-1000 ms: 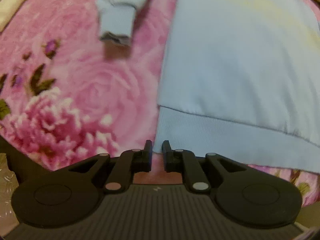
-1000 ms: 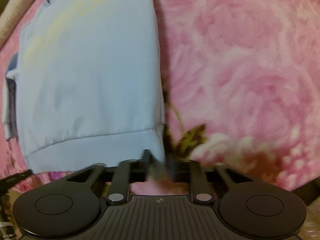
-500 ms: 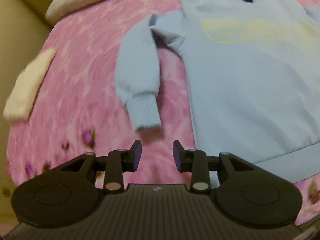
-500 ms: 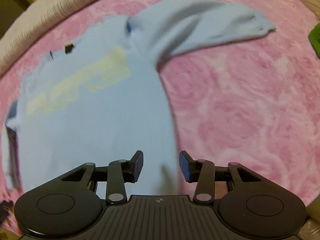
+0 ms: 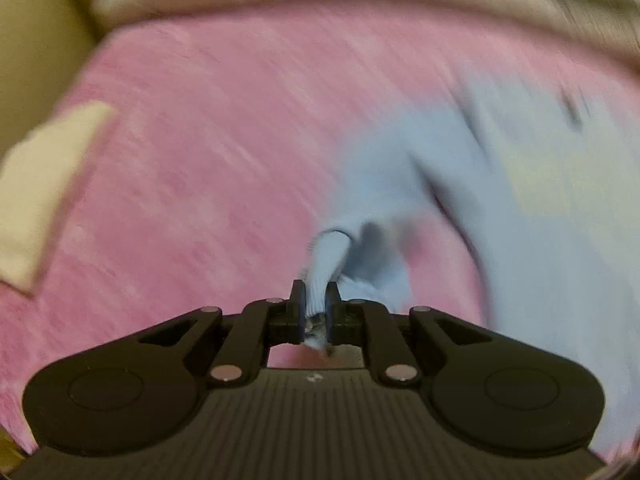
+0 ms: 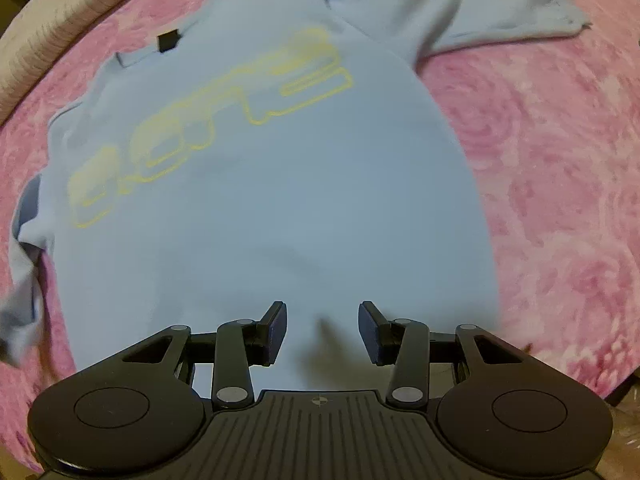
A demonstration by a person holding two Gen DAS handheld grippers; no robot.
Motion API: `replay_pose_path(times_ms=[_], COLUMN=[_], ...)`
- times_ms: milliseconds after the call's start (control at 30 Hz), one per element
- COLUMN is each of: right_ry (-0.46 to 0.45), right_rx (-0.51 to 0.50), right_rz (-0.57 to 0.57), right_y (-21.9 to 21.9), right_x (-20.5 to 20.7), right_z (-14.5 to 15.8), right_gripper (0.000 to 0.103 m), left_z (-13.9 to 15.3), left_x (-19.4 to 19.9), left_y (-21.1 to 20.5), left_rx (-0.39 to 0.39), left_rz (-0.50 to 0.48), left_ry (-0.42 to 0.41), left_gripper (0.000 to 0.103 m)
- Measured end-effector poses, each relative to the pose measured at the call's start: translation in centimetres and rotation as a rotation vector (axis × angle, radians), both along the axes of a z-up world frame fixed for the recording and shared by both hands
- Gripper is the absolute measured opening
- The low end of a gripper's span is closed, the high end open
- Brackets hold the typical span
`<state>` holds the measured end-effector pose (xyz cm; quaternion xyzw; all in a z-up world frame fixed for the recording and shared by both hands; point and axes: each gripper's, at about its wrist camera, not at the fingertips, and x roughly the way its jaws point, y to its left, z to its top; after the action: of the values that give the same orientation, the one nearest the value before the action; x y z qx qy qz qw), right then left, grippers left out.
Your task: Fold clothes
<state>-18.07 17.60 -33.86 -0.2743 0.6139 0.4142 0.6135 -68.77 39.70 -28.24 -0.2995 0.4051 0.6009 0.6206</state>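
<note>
The sweatshirt [image 6: 260,200] lies flat and print-up on the pink bed [image 6: 560,160], collar toward the frame's upper left, hem at the bottom, body and far sleeve [image 6: 480,12] unfolded, while the left gripper [image 5: 315,304] pinches the near cuff [image 5: 326,264] and the right gripper [image 6: 322,330] hangs spread over the hem.

Light blue sweatshirt [image 6: 280,200] with yellow lettering [image 6: 208,120] on pink floral blanket [image 6: 560,160]
</note>
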Motion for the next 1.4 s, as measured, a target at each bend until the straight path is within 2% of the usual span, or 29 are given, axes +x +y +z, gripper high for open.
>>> replay_pose_path(times_ms=[100, 133, 167, 233, 267, 367, 467, 533, 600, 700, 733, 767, 800, 900, 933, 1067, 1100, 1200, 1267, 1300, 1333, 1400], right_ry=[-0.003, -0.004, -0.005, -0.007, -0.007, -0.015, -0.018, -0.019, -0.025, -0.037, -0.041, -0.045, -0.048, -0.044, -0.04, -0.013, -0.008, 0.013, 0.024, 0.024, 0.023, 0.022], right_rx=[0.004, 0.005, 0.006, 0.008, 0.007, -0.003, -0.03, -0.045, -0.057, -0.075, -0.081, -0.087, -0.092, -0.102, -0.103, -0.112, -0.115, -0.109, -0.094, -0.085, -0.074, -0.051], right_rz=[-0.006, -0.008, -0.011, -0.014, -0.014, -0.016, -0.027, -0.031, -0.021, -0.005, -0.001, 0.003, 0.005, -0.004, -0.01, -0.017, -0.014, -0.01, -0.021, -0.034, -0.049, -0.091], right_y=[0.6, 0.8, 1.0, 1.4, 1.5, 1.4, 1.1, 1.0, 0.9, 0.7, 0.7, 0.6, 0.5, 0.1, 0.0, -0.6, -0.7, -1.4, -2.1, -2.4, -2.9, -3.9], right_x=[-0.9, -1.2, -1.5, -2.1, -2.4, -3.0, -3.4, -3.7, -4.1, -4.5, -4.6, -4.8, -4.8, -4.7, -4.6, -4.2, -4.0, -3.3, -2.2, -1.4, -0.5, 1.8], right_z=[0.5, 0.7, 0.8, 1.1, 1.3, 1.4, 1.1, 1.0, 1.0, 1.0, 1.0, 1.0, 1.0, 0.8, 0.7, -0.2, -0.5, -0.9, -0.9, -0.8, -0.8, -0.7], right_gripper=[0.044, 0.044, 0.044, 0.044, 0.044, 0.044, 0.044, 0.044, 0.044, 0.044, 0.044, 0.044, 0.044, 0.044, 0.044, 0.044, 0.044, 0.044, 0.044, 0.044, 0.044, 0.044], left_z=[3.5, 4.3, 4.4, 3.9, 3.5, 1.1, -2.4, -5.0, -7.0, -9.4, -9.7, -10.0, -9.8, -7.1, -6.8, -9.5, -9.5, -8.0, -7.1, -6.7, -6.3, -5.5], left_x=[-6.6, -8.7, -10.4, -13.5, -14.7, -16.1, -15.3, -15.0, -15.0, -15.4, -15.2, -15.0, -14.6, -12.9, -12.6, -12.4, -11.8, -9.6, -8.8, -8.6, -8.4, -7.4], left_y=[4.8, 6.2, 7.1, 8.2, 8.1, 7.1, 6.1, 5.5, 5.4, 6.2, 6.6, 7.0, 7.4, 6.4, 6.2, 6.1, 6.0, 5.1, 4.1, 3.5, 2.8, 1.2], left_rx=[0.109, 0.13, 0.124, 0.091, 0.076, -0.013, -0.102, -0.14, -0.156, -0.143, -0.14, -0.137, -0.125, 0.025, 0.041, -0.091, -0.095, -0.038, -0.026, -0.04, -0.055, -0.09], left_rz=[0.168, 0.228, 0.296, 0.433, 0.47, 0.501, 0.494, 0.545, 0.613, 0.709, 0.701, 0.693, 0.659, 0.482, 0.448, 0.438, 0.43, 0.419, 0.463, 0.498, 0.521, 0.518], left_ry=[-0.035, -0.038, -0.025, 0.012, -0.005, -0.164, -0.301, -0.386, -0.45, -0.498, -0.486, -0.475, -0.442, -0.245, -0.194, -0.079, -0.052, 0.06, 0.158, 0.182, 0.169, 0.053], left_gripper=[0.01, 0.017, 0.024, 0.022, 0.022, 0.024, 0.027, 0.027, 0.027, 0.024, 0.008, 0.001, 0.001, 0.004, 0.004, 0.011, 0.012, 0.02, 0.02, 0.019, 0.017, 0.017])
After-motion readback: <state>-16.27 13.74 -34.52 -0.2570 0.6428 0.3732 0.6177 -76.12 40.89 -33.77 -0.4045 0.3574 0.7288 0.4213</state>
